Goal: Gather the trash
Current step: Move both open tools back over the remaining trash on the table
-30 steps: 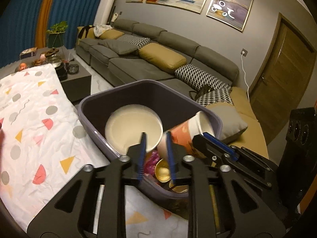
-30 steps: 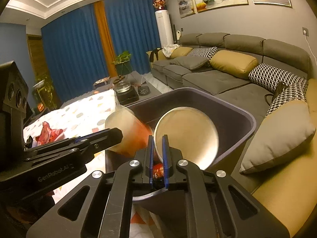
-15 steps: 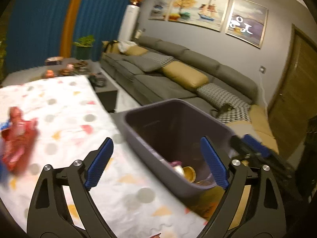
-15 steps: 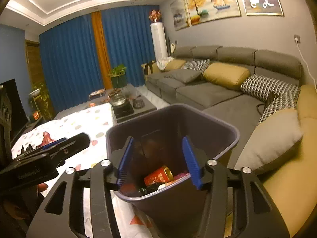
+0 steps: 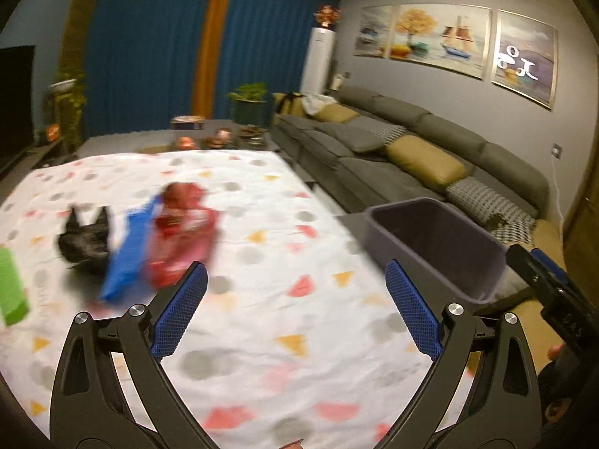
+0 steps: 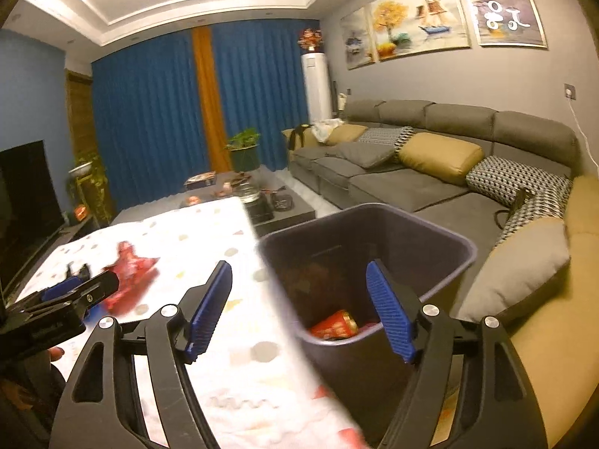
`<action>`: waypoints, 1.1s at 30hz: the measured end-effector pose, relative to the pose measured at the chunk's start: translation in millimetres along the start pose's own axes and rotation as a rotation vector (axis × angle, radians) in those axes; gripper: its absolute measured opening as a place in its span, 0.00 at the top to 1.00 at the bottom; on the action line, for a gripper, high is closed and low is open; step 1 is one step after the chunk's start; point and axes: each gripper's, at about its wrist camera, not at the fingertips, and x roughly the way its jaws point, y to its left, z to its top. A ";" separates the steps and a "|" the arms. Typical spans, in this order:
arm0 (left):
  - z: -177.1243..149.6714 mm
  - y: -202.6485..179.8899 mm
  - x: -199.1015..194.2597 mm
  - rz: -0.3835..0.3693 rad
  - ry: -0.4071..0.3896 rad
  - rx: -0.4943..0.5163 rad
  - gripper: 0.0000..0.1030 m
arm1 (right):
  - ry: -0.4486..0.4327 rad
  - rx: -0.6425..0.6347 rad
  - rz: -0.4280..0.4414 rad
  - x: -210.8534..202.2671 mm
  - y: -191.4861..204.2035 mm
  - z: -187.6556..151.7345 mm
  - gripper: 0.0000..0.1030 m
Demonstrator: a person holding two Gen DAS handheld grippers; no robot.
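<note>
The left tongs [image 5: 295,307] stand wide apart with nothing between their blue pads [image 5: 179,314], hanging above the patterned cloth [image 5: 262,224] that covers the surface. The right tongs [image 6: 299,310] are likewise spread wide and empty; their left finger is over the cloth edge, their right finger over the mouth of the grey bin [image 6: 441,273].

In the left wrist view, just beyond the left pad, a red snack wrapper [image 5: 183,235] lies on the cloth, with a blue wrapper [image 5: 127,258] touching its left side. Left of those sits a crumpled black piece of trash [image 5: 84,241], and at the very left edge of the view a green object [image 5: 11,288] (too blurred and cropped to name more closely). All four lie on the left half of the surface, well apart from the bin.

The grey bin [image 5: 441,247] stands off the right edge of the surface, between it and the sofa [image 5: 411,149]. In the right wrist view a red can [image 6: 335,325] lies at its bottom, with other trash beside it that is too dark to make out. That view also shows the red snack wrapper [image 6: 129,275] at far left on the cloth, partly behind the tip of the left tongs.

Farther off, a low dark coffee table [image 6: 262,194] carries small items, a potted plant [image 6: 245,149] stands beyond it, and blue curtains [image 6: 149,119] close the far wall.
</note>
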 end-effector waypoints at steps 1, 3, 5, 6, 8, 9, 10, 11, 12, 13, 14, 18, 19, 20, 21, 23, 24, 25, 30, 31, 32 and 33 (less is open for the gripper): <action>-1.7 9.6 -5.4 0.016 -0.002 -0.008 0.09 | -0.001 -0.009 0.013 -0.8 8.2 -0.3 0.29; -4.5 27.4 -17.1 0.054 -0.009 -0.017 0.08 | -0.002 -0.030 0.049 -2.5 29.0 -1.8 0.29; -8.5 42.4 -26.7 0.094 -0.015 -0.019 0.09 | -0.001 -0.047 0.080 -2.9 47.3 -3.6 0.29; -10.0 52.0 -32.2 0.115 -0.017 -0.025 0.08 | 0.001 -0.055 0.095 -2.4 57.3 -4.4 0.29; -12.6 68.7 -40.0 0.144 -0.018 -0.039 0.09 | 0.010 -0.069 0.124 -0.7 73.2 -6.0 0.29; -14.4 77.9 -44.1 0.165 -0.023 -0.046 0.08 | 0.016 -0.078 0.141 0.8 82.1 -6.9 0.29; -15.3 82.8 -46.7 0.178 -0.025 -0.048 0.08 | 0.019 -0.085 0.150 2.1 89.2 -7.6 0.29; -16.7 91.2 -50.7 0.195 -0.029 -0.053 0.08 | 0.022 -0.095 0.161 3.5 97.6 -8.6 0.29; -18.3 100.8 -55.5 0.212 -0.035 -0.062 0.08 | 0.026 -0.105 0.171 4.7 105.9 -10.0 0.29; -18.7 106.9 -57.9 0.224 -0.037 -0.071 0.08 | 0.029 -0.112 0.179 5.6 111.2 -10.3 0.29; -19.9 116.7 -61.8 0.241 -0.041 -0.084 0.08 | 0.036 -0.122 0.189 7.6 118.5 -11.1 0.29; -24.7 145.0 -70.9 0.285 -0.041 -0.124 0.08 | 0.050 -0.138 0.215 10.3 140.1 -17.0 0.29; -26.4 153.7 -72.7 0.299 -0.041 -0.133 0.08 | 0.055 -0.139 0.223 11.9 146.0 -18.3 0.29; -28.2 163.9 -74.9 0.321 -0.038 -0.143 0.09 | 0.058 -0.138 0.228 12.0 149.2 -19.5 0.29; -30.3 171.0 -76.5 0.333 -0.036 -0.152 0.09 | 0.061 -0.137 0.234 12.8 153.4 -21.4 0.29; -33.1 188.8 -81.1 0.360 -0.035 -0.177 0.09 | 0.070 -0.137 0.242 14.8 162.6 -24.5 0.29; -33.7 196.5 -83.9 0.375 -0.035 -0.186 0.09 | 0.072 -0.138 0.247 14.9 165.6 -25.8 0.29; -34.2 203.6 -84.8 0.385 -0.035 -0.192 0.09 | 0.077 -0.143 0.256 16.2 172.3 -27.3 0.29; -36.1 242.3 -87.5 0.451 -0.019 -0.228 0.09 | 0.087 -0.164 0.293 18.6 198.4 -31.5 0.29; -36.3 249.1 -86.8 0.456 -0.012 -0.239 0.09 | 0.091 -0.167 0.303 19.9 203.6 -32.2 0.29; -36.1 256.9 -85.2 0.461 -0.004 -0.251 0.09 | 0.094 -0.171 0.311 21.3 208.7 -32.8 0.29; -36.0 261.9 -82.9 0.463 0.006 -0.259 0.09 | 0.097 -0.174 0.318 22.2 213.6 -33.5 0.29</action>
